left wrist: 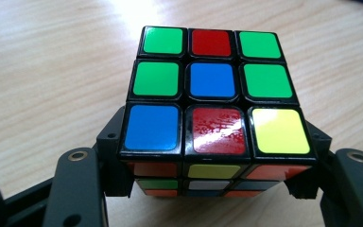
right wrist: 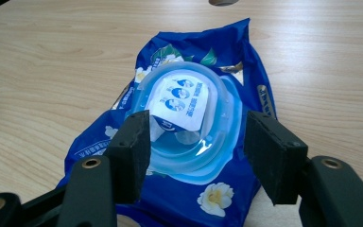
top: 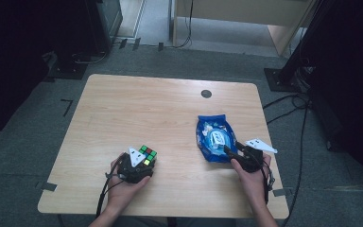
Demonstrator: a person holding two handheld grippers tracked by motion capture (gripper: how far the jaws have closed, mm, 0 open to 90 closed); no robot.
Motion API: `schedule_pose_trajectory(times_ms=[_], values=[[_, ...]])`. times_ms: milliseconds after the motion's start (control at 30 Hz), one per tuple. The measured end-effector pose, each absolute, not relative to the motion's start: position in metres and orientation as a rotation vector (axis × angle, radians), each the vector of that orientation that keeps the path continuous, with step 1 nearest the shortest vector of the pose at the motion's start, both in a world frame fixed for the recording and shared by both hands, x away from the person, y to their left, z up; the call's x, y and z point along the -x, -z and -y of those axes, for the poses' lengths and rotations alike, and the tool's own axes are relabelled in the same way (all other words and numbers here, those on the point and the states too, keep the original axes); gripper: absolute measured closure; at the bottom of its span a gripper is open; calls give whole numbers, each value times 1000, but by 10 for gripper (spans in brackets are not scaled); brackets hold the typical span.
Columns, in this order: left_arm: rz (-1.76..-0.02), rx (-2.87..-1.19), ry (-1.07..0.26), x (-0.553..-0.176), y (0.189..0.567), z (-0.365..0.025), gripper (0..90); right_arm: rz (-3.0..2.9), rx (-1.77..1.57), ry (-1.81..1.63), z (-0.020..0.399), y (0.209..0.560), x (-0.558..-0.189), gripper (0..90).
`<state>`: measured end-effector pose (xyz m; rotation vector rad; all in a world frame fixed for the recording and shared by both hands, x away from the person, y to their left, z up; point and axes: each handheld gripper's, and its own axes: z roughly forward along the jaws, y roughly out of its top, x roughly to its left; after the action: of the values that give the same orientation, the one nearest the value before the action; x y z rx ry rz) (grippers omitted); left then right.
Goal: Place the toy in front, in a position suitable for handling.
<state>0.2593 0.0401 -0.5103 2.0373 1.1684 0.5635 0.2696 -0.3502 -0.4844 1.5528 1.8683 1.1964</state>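
A scrambled puzzle cube (top: 147, 154) (left wrist: 212, 90) sits at the table's near left, its top showing green, red, blue and yellow stickers. My left gripper (top: 145, 162) (left wrist: 212, 175) is shut on it, one jaw pressing each lower side. At the near right lies a blue pack of wet wipes (top: 213, 135) (right wrist: 170, 203) with a clear blue round lid (right wrist: 189, 142) and a white label. My right gripper (top: 228, 150) (right wrist: 196, 151) hovers over the pack's near end. It is open, and its pads (right wrist: 132, 151) stand either side of the lid without touching it.
The light wooden table (top: 146, 109) has a round dark cable hole (top: 206, 93) near its far edge. Dark stands and cables surround it on the grey floor. A person's hands come in from the near edge.
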Motion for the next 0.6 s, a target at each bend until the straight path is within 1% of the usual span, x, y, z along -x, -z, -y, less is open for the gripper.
schedule_pose_trajectory(times_ms=[267,367,500,600], values=[[-1160,-2044,-562,-261,513,-43,330,-1872,-1550,-1197,346,485,-270,427],[-1139,-2064,-582,-259,514,-40,254,-1872,-1543,-1192,346,485,-270,428],[-1135,-2068,-556,-259,514,-42,214,-1859,-1541,-1194,347,482,-269,430],[-1150,-2049,-530,-260,514,-45,203,-1854,-1540,-1193,348,480,-269,441]])
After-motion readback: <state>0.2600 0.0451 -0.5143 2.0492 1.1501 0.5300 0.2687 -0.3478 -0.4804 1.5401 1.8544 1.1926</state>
